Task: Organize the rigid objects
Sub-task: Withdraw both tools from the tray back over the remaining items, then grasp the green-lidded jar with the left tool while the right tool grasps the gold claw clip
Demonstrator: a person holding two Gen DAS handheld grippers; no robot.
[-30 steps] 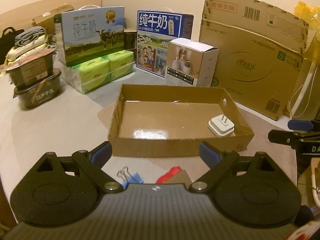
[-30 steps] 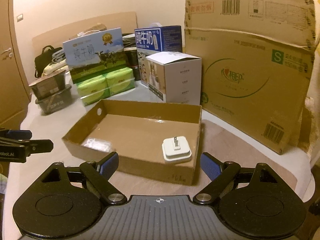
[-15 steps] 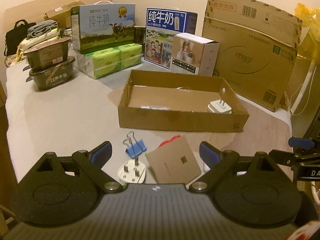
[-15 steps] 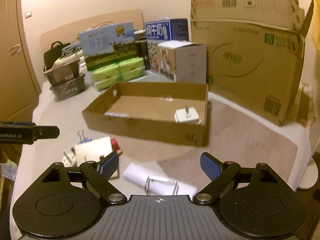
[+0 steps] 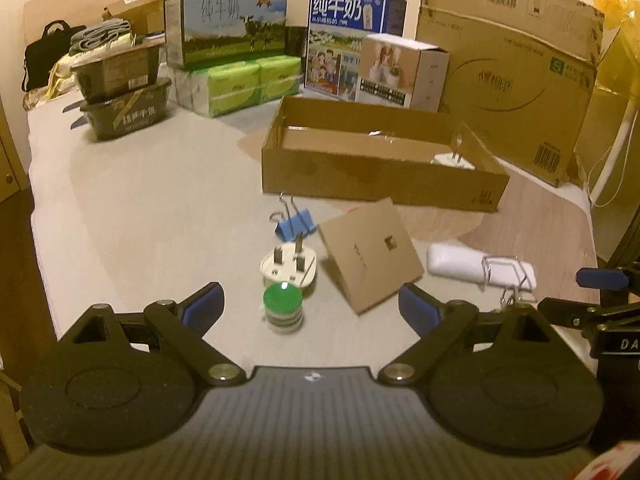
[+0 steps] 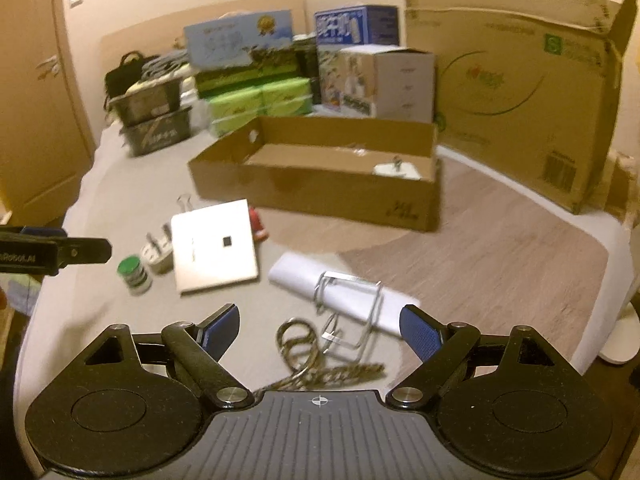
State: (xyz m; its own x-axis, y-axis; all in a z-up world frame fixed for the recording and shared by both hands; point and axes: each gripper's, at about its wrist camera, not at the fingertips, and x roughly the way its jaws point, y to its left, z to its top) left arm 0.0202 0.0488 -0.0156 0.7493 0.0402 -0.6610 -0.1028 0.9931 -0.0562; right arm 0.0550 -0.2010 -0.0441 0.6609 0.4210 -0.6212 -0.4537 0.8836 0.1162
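Note:
A shallow cardboard tray [image 5: 376, 180] [image 6: 320, 192] holds a white charger [image 5: 452, 160] [image 6: 396, 169]. Loose items lie on the table in front of it: a blue binder clip [image 5: 296, 222], a white three-pin plug [image 5: 289, 266] [image 6: 157, 254], a green-capped small jar [image 5: 282, 308] [image 6: 134, 274], a flat square box [image 5: 370, 254] [image 6: 214, 250], a white bar with a wire clip [image 5: 478, 268] [image 6: 344, 290], and a metal chain [image 6: 316, 360]. My left gripper [image 5: 310, 308] is open and empty above the jar. My right gripper [image 6: 320, 330] is open and empty over the chain.
Milk cartons [image 5: 228, 24], green tissue packs [image 5: 240, 84], a white product box [image 5: 404, 72] and a big cardboard box [image 5: 508, 76] stand behind the tray. Stacked dark containers [image 5: 120, 96] are at the back left. The table's edge runs along the left and the right.
Both grippers have pulled back from the tray and risen. The loose items in front of the tray have come into view. Both stay open.

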